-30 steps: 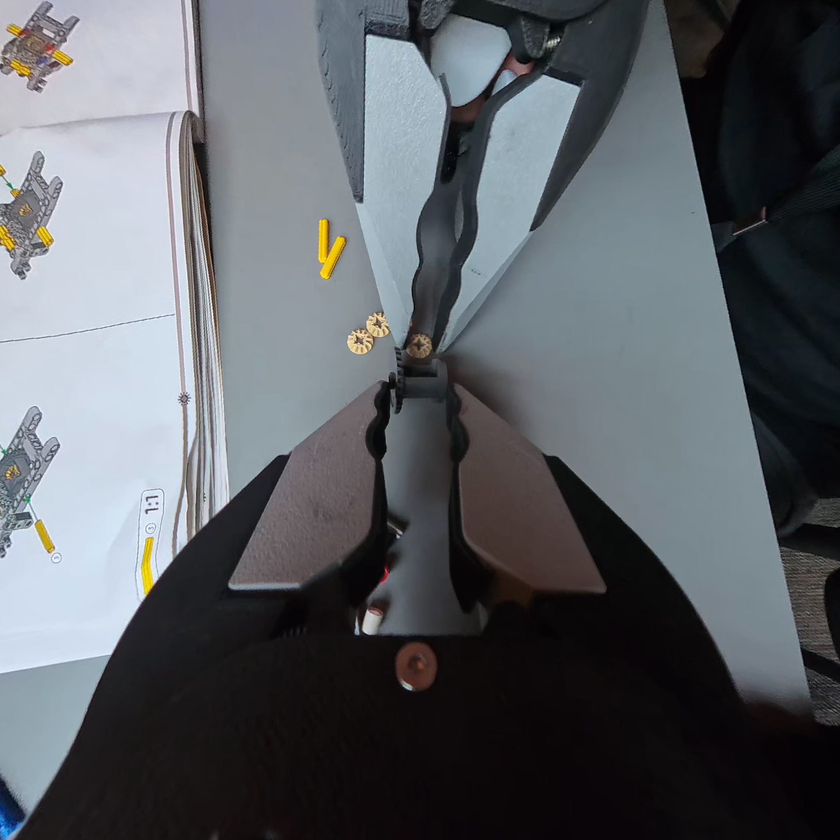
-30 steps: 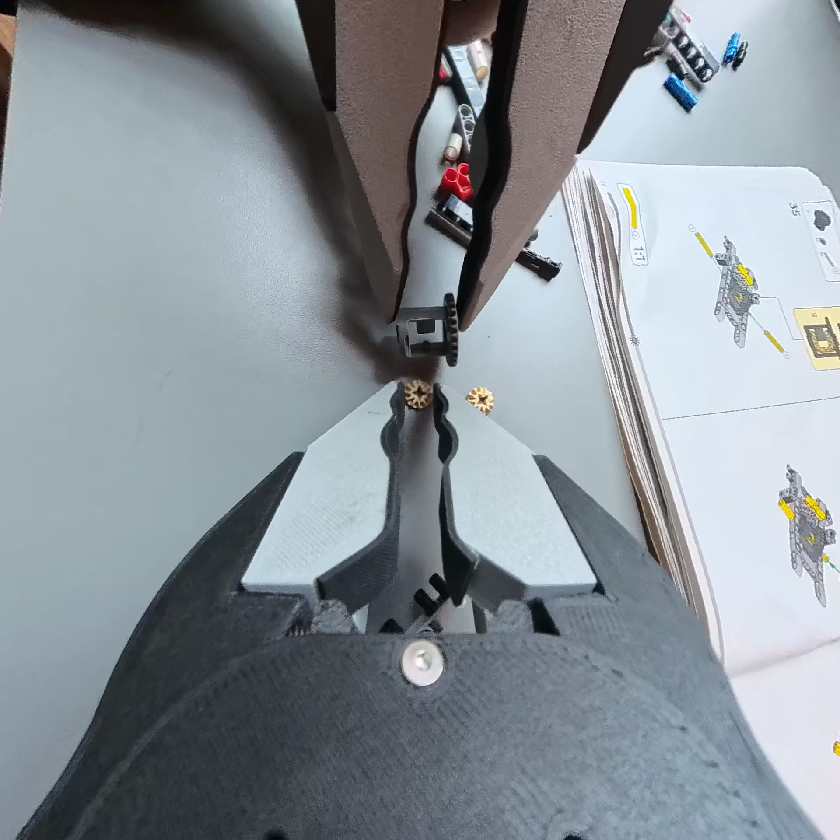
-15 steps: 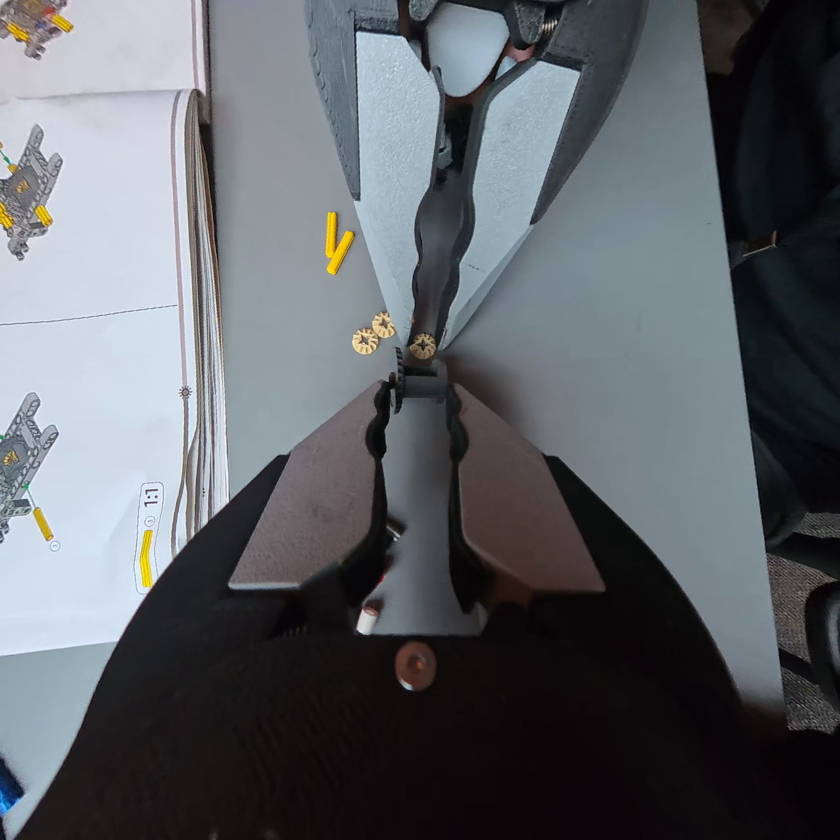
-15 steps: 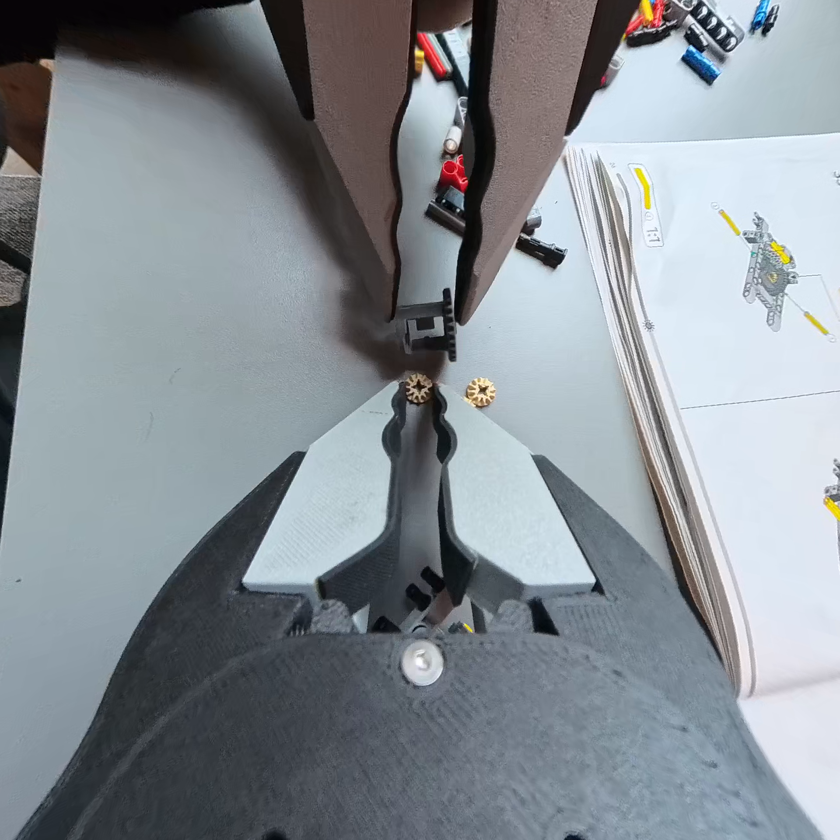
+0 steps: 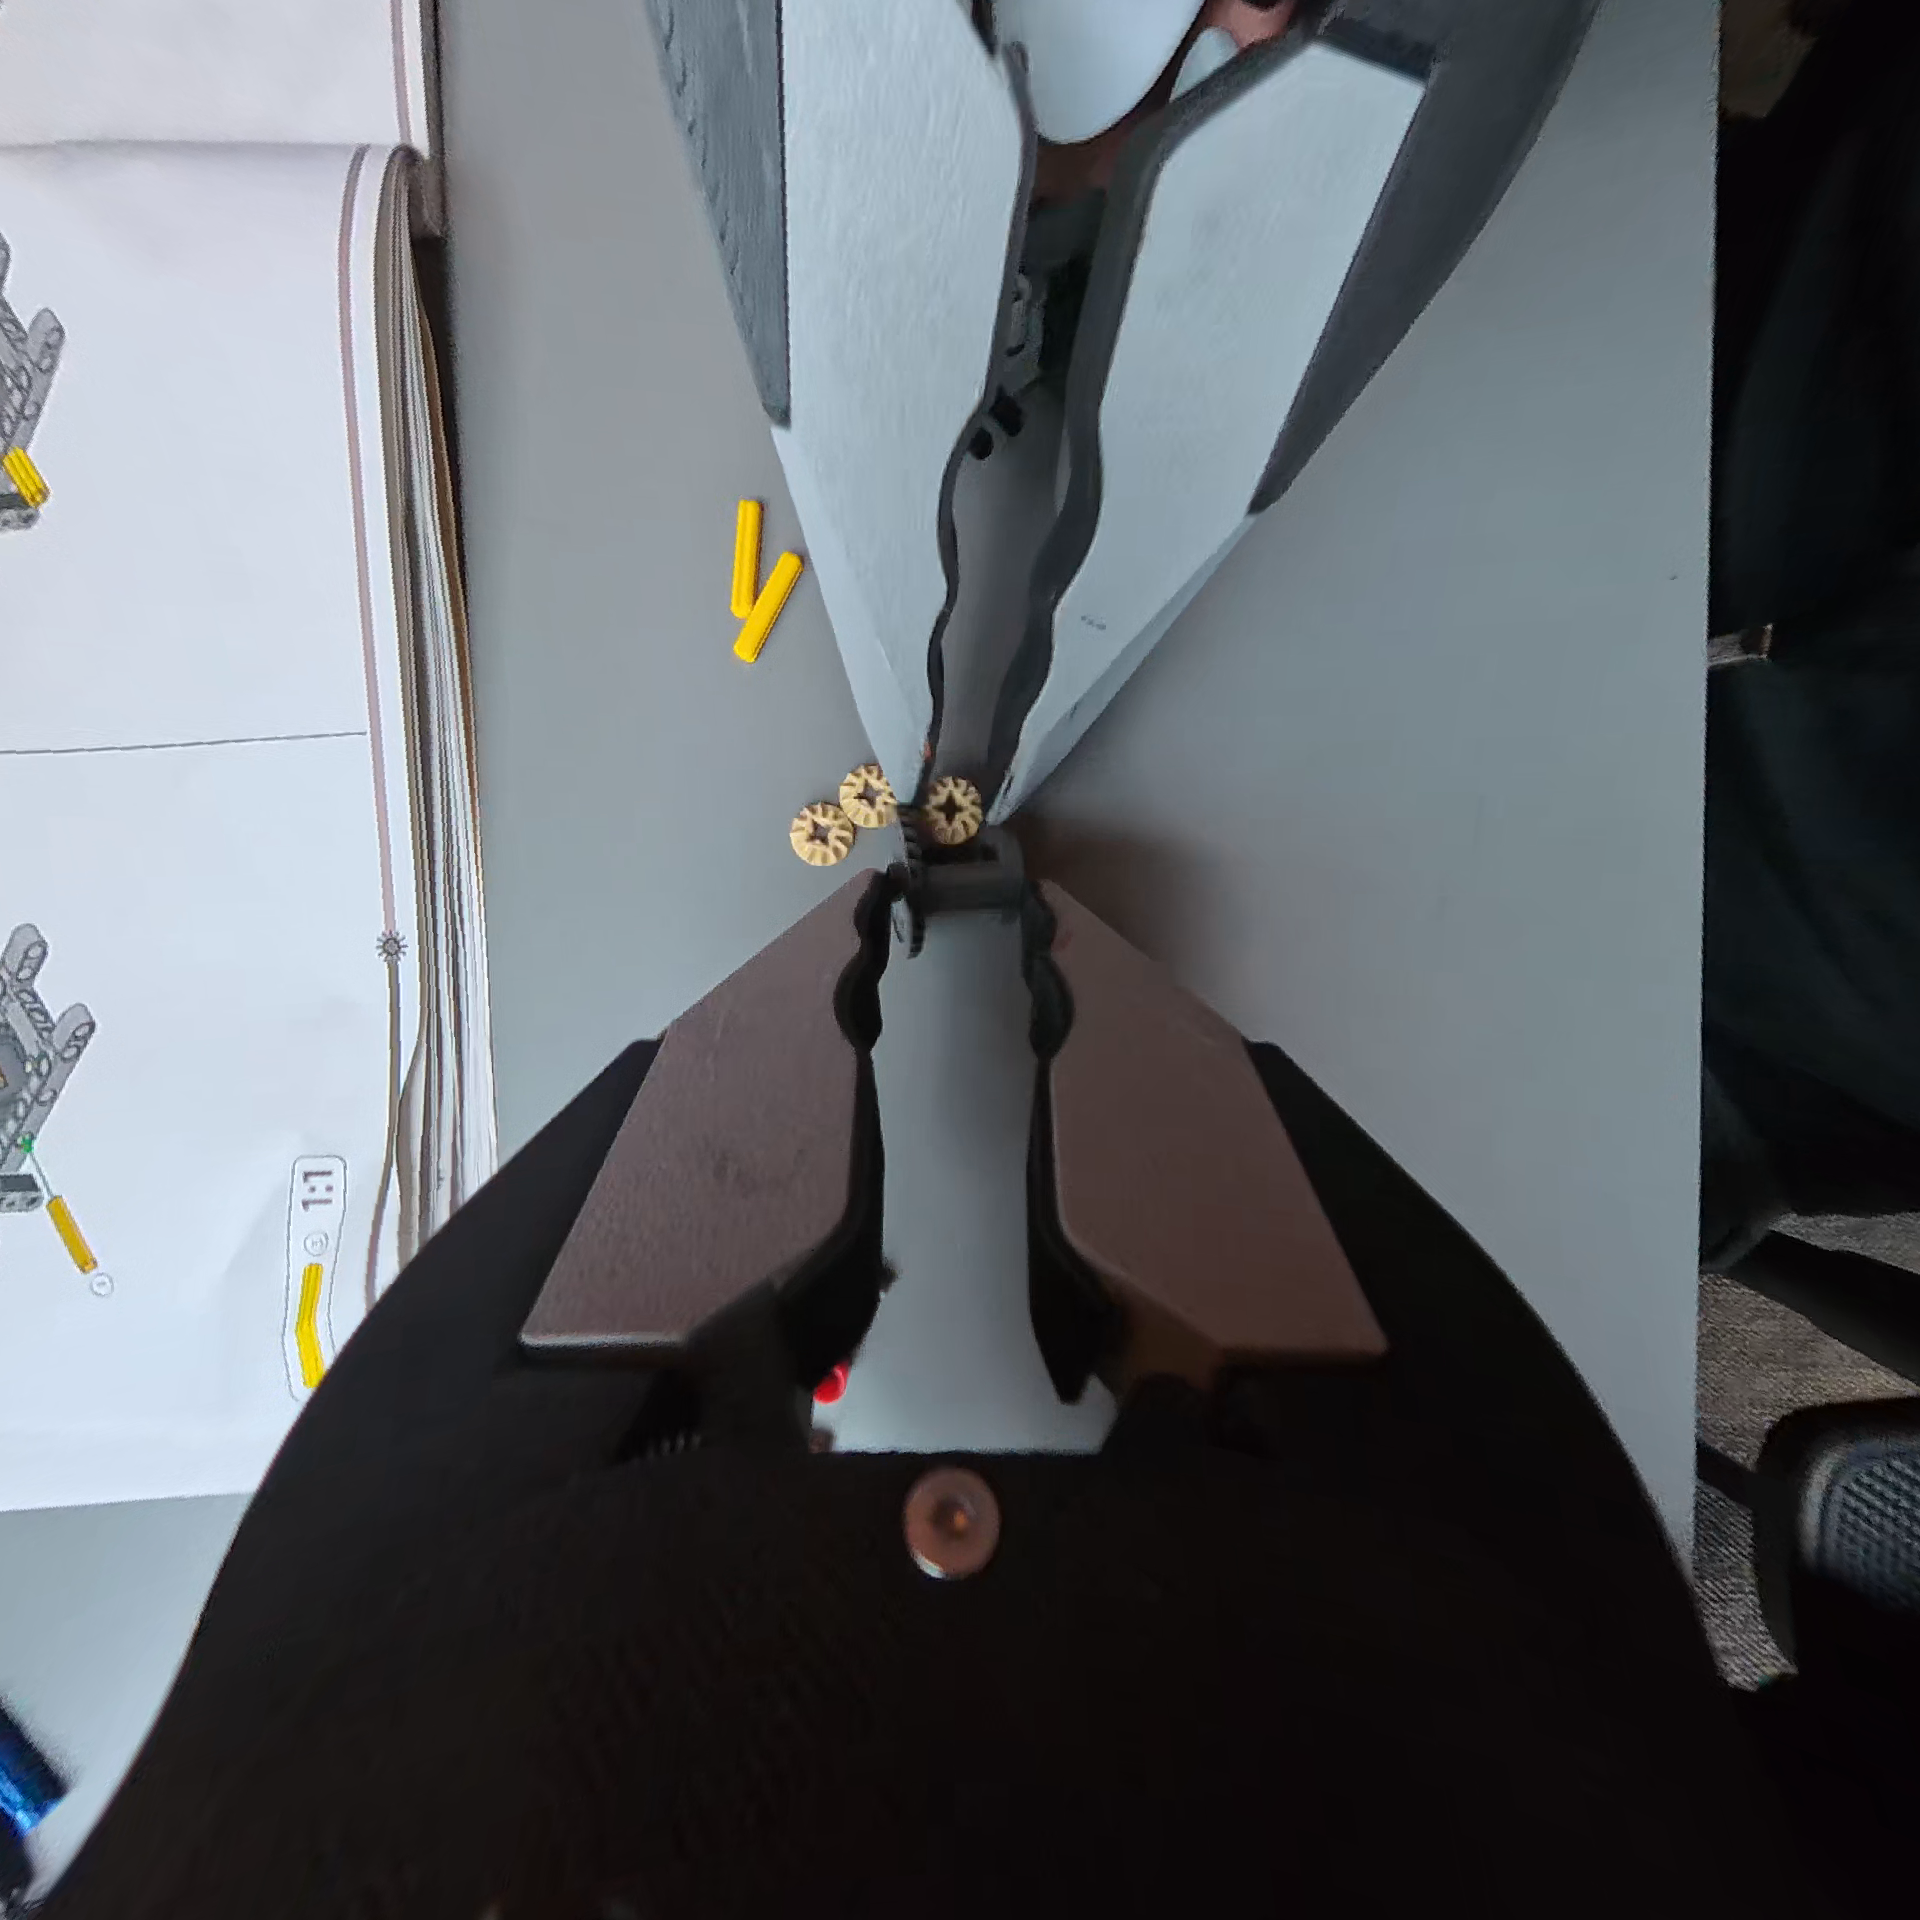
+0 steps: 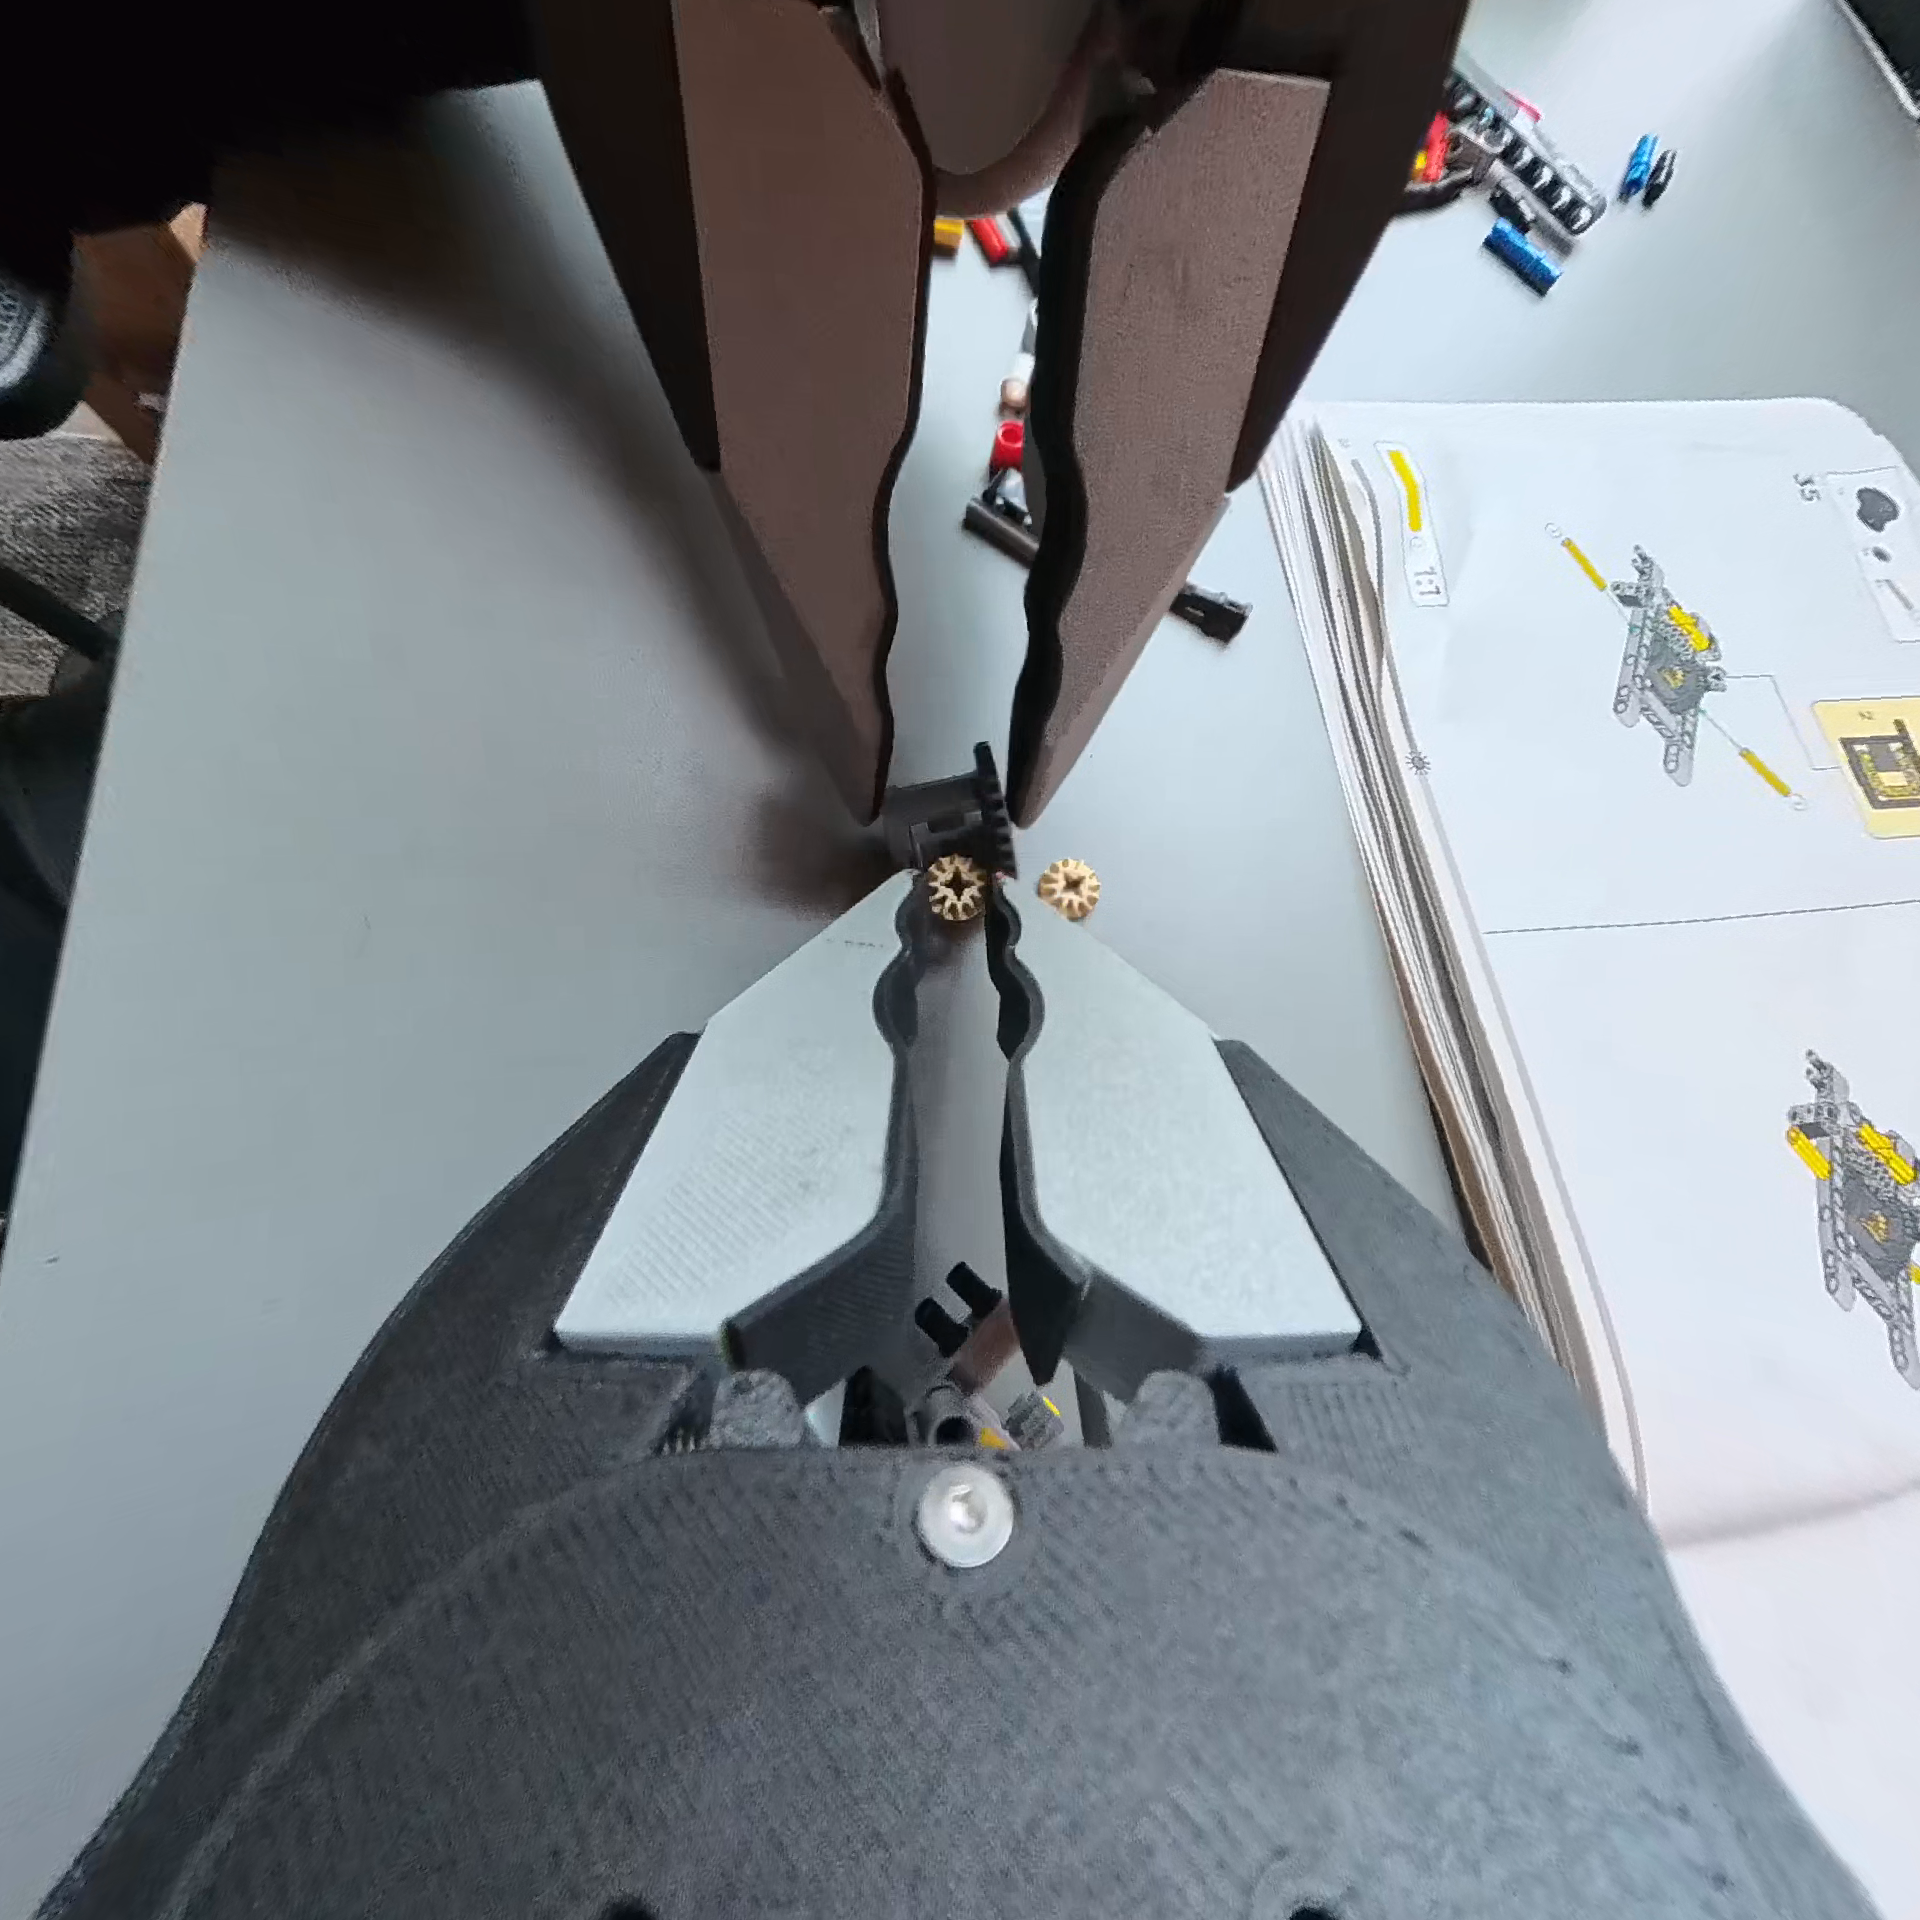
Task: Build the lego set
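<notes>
My left gripper [image 5: 961, 902] has brown fingers and is shut on a small dark grey lego housing with a black gear [image 5: 966, 883] on its left side. My right gripper [image 6: 956, 909] has pale grey fingers and is shut on a small tan bevel gear [image 6: 956, 885]. The two grippers meet tip to tip just above the grey table. The tan gear [image 5: 953, 808] touches the front of the housing [image 6: 940, 810]. How deep it sits in the housing is hidden by the fingertips.
Two more tan gears [image 5: 844, 816] and two yellow axles [image 5: 764, 592] lie to the left of the tips. An open instruction booklet [image 6: 1662, 935] lies alongside. Loose parts [image 6: 1507, 197] lie at the far end. The table edge [image 5: 1704, 935] runs along the right. Both grippers' tips are close together, under 4 cm apart.
The grippers have closed the gap between them. The tan gear, a little apart from the dark housing before, now touches it.
</notes>
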{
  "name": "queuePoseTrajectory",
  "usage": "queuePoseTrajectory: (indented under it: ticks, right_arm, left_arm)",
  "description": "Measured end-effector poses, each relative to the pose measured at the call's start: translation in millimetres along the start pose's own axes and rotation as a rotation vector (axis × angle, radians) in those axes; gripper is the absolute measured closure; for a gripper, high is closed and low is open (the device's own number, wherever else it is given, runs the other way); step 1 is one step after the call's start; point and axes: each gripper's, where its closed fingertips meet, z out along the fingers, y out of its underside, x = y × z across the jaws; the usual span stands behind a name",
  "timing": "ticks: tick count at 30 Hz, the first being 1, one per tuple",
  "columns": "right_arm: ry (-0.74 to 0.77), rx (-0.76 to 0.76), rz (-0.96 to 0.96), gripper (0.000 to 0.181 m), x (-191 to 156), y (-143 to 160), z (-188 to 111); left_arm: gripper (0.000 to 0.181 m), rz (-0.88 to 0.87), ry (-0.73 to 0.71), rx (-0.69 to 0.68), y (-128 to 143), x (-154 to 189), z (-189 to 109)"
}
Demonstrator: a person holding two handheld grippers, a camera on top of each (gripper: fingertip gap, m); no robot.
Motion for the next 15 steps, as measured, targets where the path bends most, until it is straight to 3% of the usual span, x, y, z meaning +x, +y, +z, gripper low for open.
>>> queuePoseTrajectory:
  ticks: [15]
  right_arm:
    - [0.041, -0.011, 0.026, 0.174, 4.1, 8.4, 0.4]
  left_arm:
    - [0.159, -0.048, 0.050, 0.097, -4.6, -2.6, 2.0]
